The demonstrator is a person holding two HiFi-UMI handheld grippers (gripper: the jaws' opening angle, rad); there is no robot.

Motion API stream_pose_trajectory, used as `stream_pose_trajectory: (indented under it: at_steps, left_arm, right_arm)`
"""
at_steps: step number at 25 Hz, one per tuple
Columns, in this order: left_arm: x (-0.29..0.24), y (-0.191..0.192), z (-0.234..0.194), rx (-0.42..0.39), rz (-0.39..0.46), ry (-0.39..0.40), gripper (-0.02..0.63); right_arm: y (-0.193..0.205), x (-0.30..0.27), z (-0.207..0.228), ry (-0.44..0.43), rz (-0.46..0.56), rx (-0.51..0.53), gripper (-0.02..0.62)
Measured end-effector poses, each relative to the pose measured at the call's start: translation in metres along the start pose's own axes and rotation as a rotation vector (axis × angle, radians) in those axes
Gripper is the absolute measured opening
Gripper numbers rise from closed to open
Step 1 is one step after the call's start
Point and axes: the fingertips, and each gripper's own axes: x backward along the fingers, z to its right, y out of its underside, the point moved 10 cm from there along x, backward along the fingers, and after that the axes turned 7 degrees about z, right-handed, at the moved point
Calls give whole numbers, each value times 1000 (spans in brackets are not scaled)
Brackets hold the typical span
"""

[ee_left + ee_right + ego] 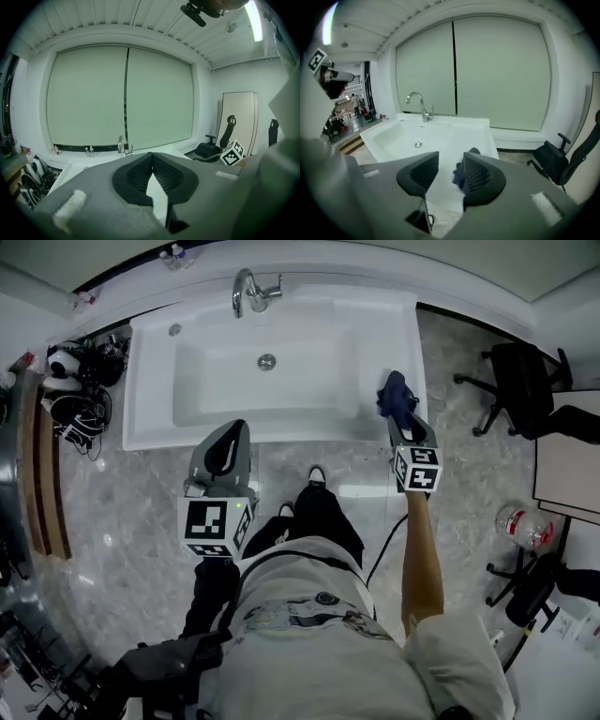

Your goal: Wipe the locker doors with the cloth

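Note:
A dark blue cloth (395, 396) lies bunched on the right rim of the white sink (150, 381). My right gripper (400, 424) stands open over that rim. In the right gripper view the cloth (460, 174) shows between the jaws, close against the right pad (477, 176), and the left pad is well clear of it. My left gripper (233, 430) hovers at the sink's front edge, and in the left gripper view its tips (151, 155) meet with nothing between them. No locker doors are in any view.
A chrome faucet (251, 292) and a drain (267, 361) sit in the sink. Small bottles stand on the window ledge (88, 151). Black office chairs (521, 381) are at the right, with tangled gear (77, 381) on the floor at the left.

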Motion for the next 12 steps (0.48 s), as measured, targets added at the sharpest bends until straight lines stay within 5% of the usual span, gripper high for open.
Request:
stream_pose_trajectory:
  at_steps: [7, 12]
  left_arm:
    - [-35, 21, 7, 32, -107, -27, 2]
    - [-37, 31, -1, 42, -154, -76, 2]
  right_arm:
    - [43, -93, 57, -19, -277, 91, 264]
    - [58, -133, 70, -43, -411, 87, 275]
